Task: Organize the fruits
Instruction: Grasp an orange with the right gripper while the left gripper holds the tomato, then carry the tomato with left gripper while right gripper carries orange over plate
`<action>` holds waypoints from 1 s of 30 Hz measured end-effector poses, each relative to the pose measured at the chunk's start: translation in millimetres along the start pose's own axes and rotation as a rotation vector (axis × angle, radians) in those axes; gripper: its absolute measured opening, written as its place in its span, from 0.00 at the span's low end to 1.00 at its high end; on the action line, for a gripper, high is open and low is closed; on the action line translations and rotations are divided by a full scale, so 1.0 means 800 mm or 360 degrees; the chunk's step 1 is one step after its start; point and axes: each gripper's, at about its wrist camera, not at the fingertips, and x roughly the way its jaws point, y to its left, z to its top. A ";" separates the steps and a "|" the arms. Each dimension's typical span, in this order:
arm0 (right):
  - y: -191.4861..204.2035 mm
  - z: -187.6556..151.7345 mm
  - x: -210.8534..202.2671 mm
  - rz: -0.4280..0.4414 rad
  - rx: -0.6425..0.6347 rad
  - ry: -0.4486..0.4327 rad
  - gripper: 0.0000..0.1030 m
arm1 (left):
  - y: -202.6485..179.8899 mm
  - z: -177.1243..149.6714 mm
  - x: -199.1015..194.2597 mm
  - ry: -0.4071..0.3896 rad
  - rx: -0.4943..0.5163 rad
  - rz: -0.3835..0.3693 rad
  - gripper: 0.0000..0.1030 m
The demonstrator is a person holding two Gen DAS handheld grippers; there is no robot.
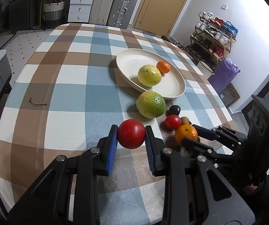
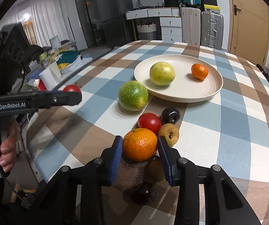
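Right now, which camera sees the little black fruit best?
The right wrist view: the black fruit sits whole and unblocked beside the red tomato. The left wrist view shows it smaller, partly behind that tomato.

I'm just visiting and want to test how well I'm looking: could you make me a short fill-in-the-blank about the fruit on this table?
1. The left gripper holds a red ____ between its fingers.
2. The right gripper's fingers sit on either side of an ____.
3. The plate holds ____ fruits: a yellow-green fruit and a small orange.
4. The green fruit beside the plate rests on the ____.

Missing words: tomato; orange; two; tablecloth
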 end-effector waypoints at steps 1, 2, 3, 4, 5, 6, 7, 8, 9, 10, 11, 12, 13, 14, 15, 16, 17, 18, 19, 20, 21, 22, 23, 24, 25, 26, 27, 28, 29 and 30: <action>-0.002 0.001 -0.003 0.0013 0.0010 -0.0017 0.38 | -0.001 0.000 0.001 0.0002 0.0002 -0.0003 0.25; -0.003 0.002 -0.006 0.0026 0.0019 -0.0032 0.38 | -0.003 0.000 0.001 0.0002 0.0003 -0.0004 0.24; -0.005 0.003 -0.010 0.0032 0.0030 -0.0046 0.38 | -0.005 0.000 0.002 0.0005 0.0004 -0.0009 0.24; -0.007 0.004 -0.013 0.0037 0.0041 -0.0058 0.38 | -0.007 0.000 0.002 0.0008 0.0006 -0.0014 0.24; -0.009 0.005 -0.016 0.0050 0.0056 -0.0070 0.38 | -0.009 0.000 0.003 0.0011 0.0007 -0.0021 0.24; -0.012 0.006 -0.020 0.0076 0.0075 -0.0088 0.38 | -0.012 0.000 0.003 0.0010 0.0009 -0.0026 0.24; -0.014 0.007 -0.024 0.0102 0.0090 -0.0110 0.38 | -0.013 0.000 0.003 0.0010 0.0010 -0.0025 0.24; -0.016 0.008 -0.028 0.0126 0.0101 -0.0133 0.38 | -0.015 0.000 0.004 0.0012 0.0013 -0.0025 0.24; -0.018 0.009 -0.032 0.0142 0.0108 -0.0155 0.38 | -0.016 0.001 0.005 0.0019 0.0012 -0.0026 0.25; -0.019 0.010 -0.035 0.0145 0.0110 -0.0167 0.38 | -0.016 0.001 0.006 0.0019 0.0004 -0.0029 0.24; -0.020 0.012 -0.038 0.0149 0.0111 -0.0177 0.38 | -0.016 0.002 0.006 0.0018 -0.0001 -0.0033 0.24; -0.022 0.014 -0.039 0.0157 0.0116 -0.0185 0.38 | -0.016 0.004 0.006 0.0019 -0.0008 -0.0036 0.24; -0.025 0.016 -0.041 0.0168 0.0129 -0.0199 0.38 | -0.017 0.006 0.006 0.0017 -0.0012 -0.0039 0.24; -0.027 0.017 -0.043 0.0175 0.0139 -0.0208 0.38 | -0.018 0.008 0.006 0.0013 -0.0013 -0.0042 0.24; -0.031 0.019 -0.045 0.0189 0.0156 -0.0218 0.38 | -0.020 0.011 0.006 0.0005 -0.0008 -0.0042 0.24; -0.034 0.021 -0.046 0.0200 0.0169 -0.0223 0.38 | -0.022 0.014 0.006 0.0000 -0.0003 -0.0043 0.24; -0.036 0.023 -0.046 0.0207 0.0181 -0.0229 0.38 | -0.024 0.017 0.005 -0.0003 0.0000 -0.0046 0.24; -0.039 0.026 -0.047 0.0211 0.0190 -0.0239 0.38 | -0.026 0.021 0.006 -0.0006 0.0002 -0.0052 0.24; -0.041 0.029 -0.048 0.0216 0.0199 -0.0245 0.38 | -0.028 0.026 0.007 -0.0009 0.0004 -0.0058 0.24; -0.043 0.031 -0.048 0.0224 0.0207 -0.0250 0.38 | -0.030 0.030 0.007 -0.0010 0.0008 -0.0064 0.24; -0.046 0.033 -0.049 0.0231 0.0214 -0.0253 0.38 | -0.032 0.036 0.009 -0.0009 0.0013 -0.0072 0.24; -0.048 0.036 -0.049 0.0240 0.0223 -0.0261 0.38 | -0.035 0.042 0.012 -0.0008 0.0017 -0.0083 0.24; -0.050 0.039 -0.049 0.0248 0.0228 -0.0266 0.38 | -0.037 0.047 0.013 -0.0007 0.0022 -0.0090 0.25; -0.053 0.043 -0.048 0.0257 0.0234 -0.0269 0.38 | -0.041 0.055 0.016 -0.0008 0.0035 -0.0098 0.24; -0.056 0.047 -0.047 0.0263 0.0238 -0.0273 0.38 | -0.043 0.060 0.019 -0.0008 0.0044 -0.0103 0.24; -0.058 0.051 -0.046 0.0266 0.0241 -0.0276 0.38 | -0.045 0.065 0.021 -0.0007 0.0050 -0.0108 0.24; -0.060 0.054 -0.046 0.0267 0.0244 -0.0279 0.38 | -0.048 0.072 0.026 -0.0003 0.0056 -0.0119 0.24; -0.063 0.057 -0.044 0.0268 0.0250 -0.0279 0.38 | -0.050 0.077 0.029 0.0001 0.0060 -0.0127 0.24; -0.066 0.061 -0.042 0.0271 0.0257 -0.0277 0.38 | -0.051 0.082 0.032 0.0004 0.0063 -0.0131 0.25; -0.068 0.064 -0.041 0.0272 0.0261 -0.0277 0.38 | -0.052 0.087 0.036 0.0010 0.0066 -0.0137 0.25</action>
